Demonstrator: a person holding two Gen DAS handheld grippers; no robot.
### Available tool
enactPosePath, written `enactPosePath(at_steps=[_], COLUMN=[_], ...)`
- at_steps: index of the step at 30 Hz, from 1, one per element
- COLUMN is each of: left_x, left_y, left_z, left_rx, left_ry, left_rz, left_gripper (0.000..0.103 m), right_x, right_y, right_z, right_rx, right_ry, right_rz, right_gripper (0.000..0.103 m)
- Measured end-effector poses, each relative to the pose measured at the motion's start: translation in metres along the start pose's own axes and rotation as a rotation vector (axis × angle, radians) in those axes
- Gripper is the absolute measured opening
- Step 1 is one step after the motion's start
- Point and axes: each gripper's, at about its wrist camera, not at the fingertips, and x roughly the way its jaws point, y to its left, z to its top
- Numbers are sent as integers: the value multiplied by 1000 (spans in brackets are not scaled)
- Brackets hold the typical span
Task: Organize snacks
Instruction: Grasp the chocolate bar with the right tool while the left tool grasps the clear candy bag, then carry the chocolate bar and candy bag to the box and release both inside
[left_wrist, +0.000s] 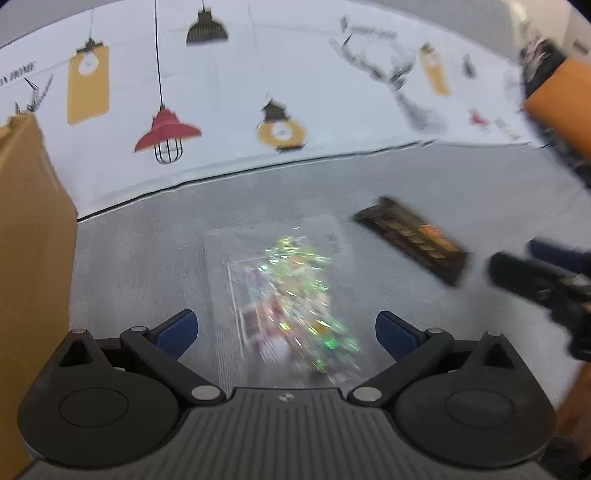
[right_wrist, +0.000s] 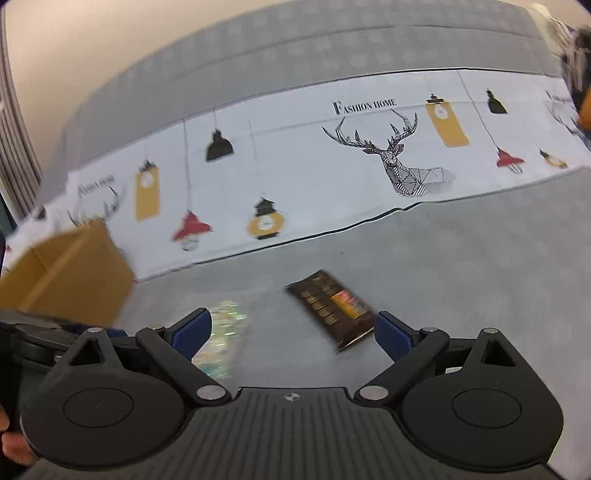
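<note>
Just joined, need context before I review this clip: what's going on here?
A person holds a two-finger gripper in each hand above a grey surface to organize snacks. Both are open and hold nothing. The left gripper is over a clear bag of shiny sweets. The right gripper is near a dark brown snack packet, whose lower end lies by the right finger. A cardboard box stands to the left, near the printed cloth. Both snacks lie outside the box. Both views are motion-blurred.
</note>
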Motion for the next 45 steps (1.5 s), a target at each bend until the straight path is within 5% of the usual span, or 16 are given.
enactPosePath(at_steps=[3, 9, 11, 14, 15, 16, 17, 30, 41, 45], left_x=[37, 46, 45, 37, 35, 33, 30, -33, -169, -222], left_y=[9, 7, 8, 7, 7, 8, 6, 10, 49, 69], left_z=[4, 6, 6, 8, 10, 12, 11, -2, -25, -32], left_rx=[-51, 29, 47, 42, 23, 4, -3, -29, -63, -55], left_ry=[64, 5, -10, -43, -35, -27, -20, -13, -208, -275], left_rz=[12, -7, -14, -41, -71, -108, -124, -70, -78, -1], left_gripper=[103, 103, 95, 51, 27, 19, 17, 13, 13, 13], right_x=[29, 88, 101, 112, 112, 111, 112, 51, -44, -65], right_y=[-15, -42, -39, -21, -15, -11, -9, 15, 108, 155], right_z=[6, 6, 2, -5, -5, -4, -2, 0, -22, -23], right_rx=[-80, -124, -144, -247, -277, -280, -272, -194, -282, -235], right_ry=[41, 124, 151, 175, 175, 175, 183, 151, 42, 15], right_rz=[-4, 32, 63, 41, 39, 49, 44, 45, 82, 143], right_gripper=[95, 95, 93, 81, 64, 49, 41, 41, 41, 41])
